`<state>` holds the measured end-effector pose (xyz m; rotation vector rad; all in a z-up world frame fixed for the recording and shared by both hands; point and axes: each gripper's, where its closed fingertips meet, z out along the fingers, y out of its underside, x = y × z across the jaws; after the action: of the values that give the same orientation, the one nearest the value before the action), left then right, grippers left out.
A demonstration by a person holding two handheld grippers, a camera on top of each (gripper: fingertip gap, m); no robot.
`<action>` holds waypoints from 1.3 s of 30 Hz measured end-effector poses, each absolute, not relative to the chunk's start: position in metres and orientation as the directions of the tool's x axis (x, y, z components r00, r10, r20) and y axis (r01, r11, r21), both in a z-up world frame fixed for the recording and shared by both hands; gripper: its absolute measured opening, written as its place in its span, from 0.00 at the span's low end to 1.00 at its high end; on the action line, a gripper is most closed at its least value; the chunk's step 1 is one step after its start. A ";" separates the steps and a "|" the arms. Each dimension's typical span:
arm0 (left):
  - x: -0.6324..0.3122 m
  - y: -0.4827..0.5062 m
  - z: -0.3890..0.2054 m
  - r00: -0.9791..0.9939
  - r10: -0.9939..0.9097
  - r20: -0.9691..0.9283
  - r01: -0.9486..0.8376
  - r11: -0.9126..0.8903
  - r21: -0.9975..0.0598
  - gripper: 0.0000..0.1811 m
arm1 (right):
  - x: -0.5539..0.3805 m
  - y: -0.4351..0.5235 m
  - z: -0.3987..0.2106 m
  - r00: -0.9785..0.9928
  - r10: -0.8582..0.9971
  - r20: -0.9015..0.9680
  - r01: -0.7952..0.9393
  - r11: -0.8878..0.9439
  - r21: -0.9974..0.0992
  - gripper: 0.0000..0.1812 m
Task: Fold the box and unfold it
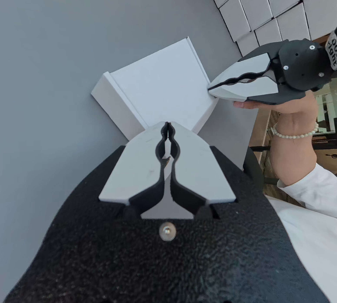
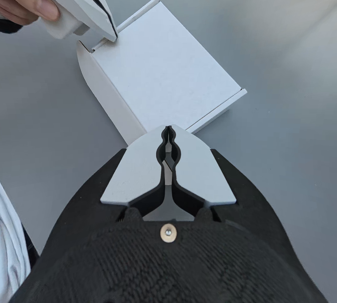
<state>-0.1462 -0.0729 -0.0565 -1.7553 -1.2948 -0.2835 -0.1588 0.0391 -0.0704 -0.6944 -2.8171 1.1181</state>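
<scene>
The white cardboard box [image 2: 160,73] lies closed on the grey tabletop [image 2: 273,39], looking light, stiff and easily creased, best gripped by a flap edge; both the left claw [image 1: 167,124] and right claw [image 2: 169,127] are pressed together, each at a corner.

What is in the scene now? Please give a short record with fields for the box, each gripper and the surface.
box: white cardboard box, lid closed, lying flat
left gripper: shut, tips at one box corner
right gripper: shut, tips at another box corner
surface: grey table
background: stacked white boxes
</scene>
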 end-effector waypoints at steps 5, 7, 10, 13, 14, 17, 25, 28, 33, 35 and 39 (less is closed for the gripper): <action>-0.147 -0.070 -0.066 0.420 0.651 0.632 0.851 -0.040 -0.524 0.00 | -0.178 0.052 -0.048 -0.807 0.458 -0.372 0.564 0.411 -0.716 0.32; -0.146 -0.072 -0.067 0.434 0.669 0.603 0.838 -0.054 -0.543 0.00 | -0.187 0.064 -0.045 -0.750 0.484 -0.451 0.637 0.346 -0.689 0.41; -0.146 -0.076 -0.068 0.429 0.684 0.590 0.832 -0.044 -0.553 0.00 | -0.188 0.071 -0.055 -0.674 0.503 -0.541 0.729 0.332 -0.598 0.54; -0.146 -0.075 -0.067 0.430 0.678 0.596 0.819 -0.016 -0.573 0.00 | -0.182 0.060 -0.054 -0.597 0.471 -0.649 0.800 0.289 -0.526 0.50; -0.147 -0.076 -0.067 0.428 0.679 0.596 0.816 -0.007 -0.578 0.00 | -0.181 0.056 -0.055 -0.576 0.466 -0.671 0.816 0.285 -0.503 0.48; -0.147 -0.079 -0.067 0.414 0.678 0.607 0.812 0.026 -0.583 0.00 | -0.184 0.051 -0.063 -0.515 0.505 -0.693 0.856 0.259 -0.447 0.50; -0.147 -0.082 -0.067 0.404 0.671 0.622 0.788 0.090 -0.609 0.00 | -0.174 0.022 -0.070 -0.399 0.450 -0.799 0.913 0.273 -0.303 0.45; -0.147 -0.084 -0.066 0.396 0.662 0.636 0.779 0.124 -0.614 0.00 | -0.165 0.011 -0.067 -0.396 0.401 -0.826 0.905 0.322 -0.278 0.41; -0.147 -0.086 -0.066 0.405 0.662 0.631 0.752 0.151 -0.642 0.00 | -0.165 0.003 -0.068 -0.397 0.380 -0.835 0.897 0.355 -0.264 0.39; -0.146 -0.087 -0.065 0.436 0.659 0.613 0.732 0.136 -0.667 0.00 | -0.163 0.005 -0.069 -0.393 0.359 -0.847 0.888 0.389 -0.247 0.38; -0.142 -0.093 -0.023 0.599 0.658 0.455 0.523 0.109 -0.845 0.00 | -0.156 0.013 -0.052 -0.333 0.240 -0.912 0.875 0.439 -0.204 0.38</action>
<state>-0.1420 -0.0931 -0.0230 -1.5435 -1.0302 0.1313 -0.1563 0.0134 -0.0525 -1.7117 -3.2668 1.6427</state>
